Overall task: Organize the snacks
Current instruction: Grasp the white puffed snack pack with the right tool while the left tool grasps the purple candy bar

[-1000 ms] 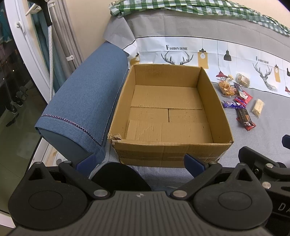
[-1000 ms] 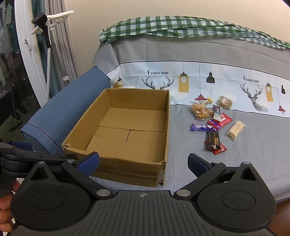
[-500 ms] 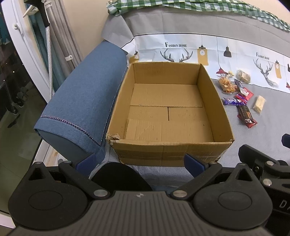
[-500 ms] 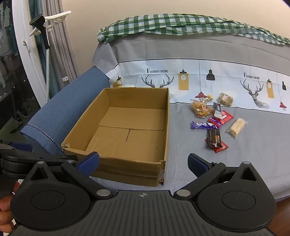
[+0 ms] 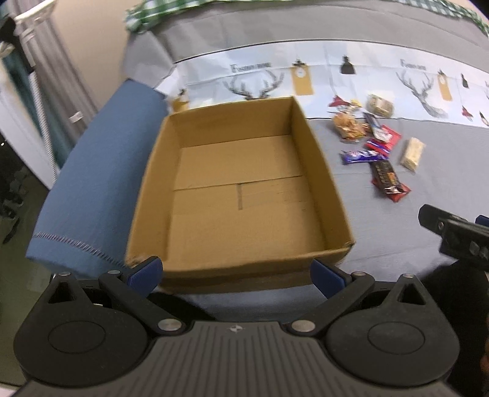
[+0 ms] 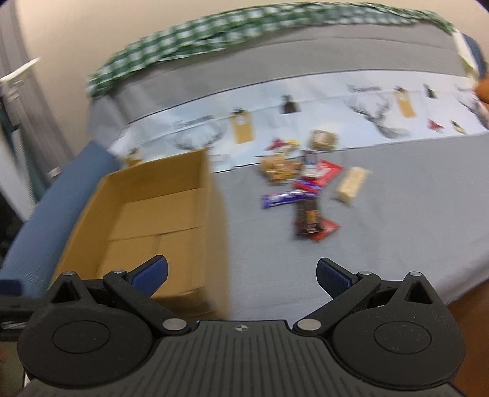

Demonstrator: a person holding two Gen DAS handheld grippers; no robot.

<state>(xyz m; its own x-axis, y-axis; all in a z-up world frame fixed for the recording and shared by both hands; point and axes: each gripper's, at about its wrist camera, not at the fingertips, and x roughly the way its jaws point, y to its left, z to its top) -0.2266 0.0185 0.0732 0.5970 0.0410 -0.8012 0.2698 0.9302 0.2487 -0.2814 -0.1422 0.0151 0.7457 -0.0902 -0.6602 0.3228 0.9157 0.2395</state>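
Note:
An empty cardboard box sits on the grey sofa cover. To its right lies a cluster of snacks: a purple bar, a dark bar on a red wrapper, a pale wafer pack, an orange bag and a red pack. My left gripper is open at the box's near wall, holding nothing. My right gripper is open over the cover, short of the snacks, and shows as a black body in the left wrist view.
A blue-covered armrest borders the box on the left. The backrest carries a deer-print cloth and a green checked blanket. Curtains and a glass door stand far left. The right wrist view is motion-blurred.
Both grippers have swung to the right and forward. The snacks now sit nearer the middle of the right wrist view, and the left gripper has closed in on the box's near wall.

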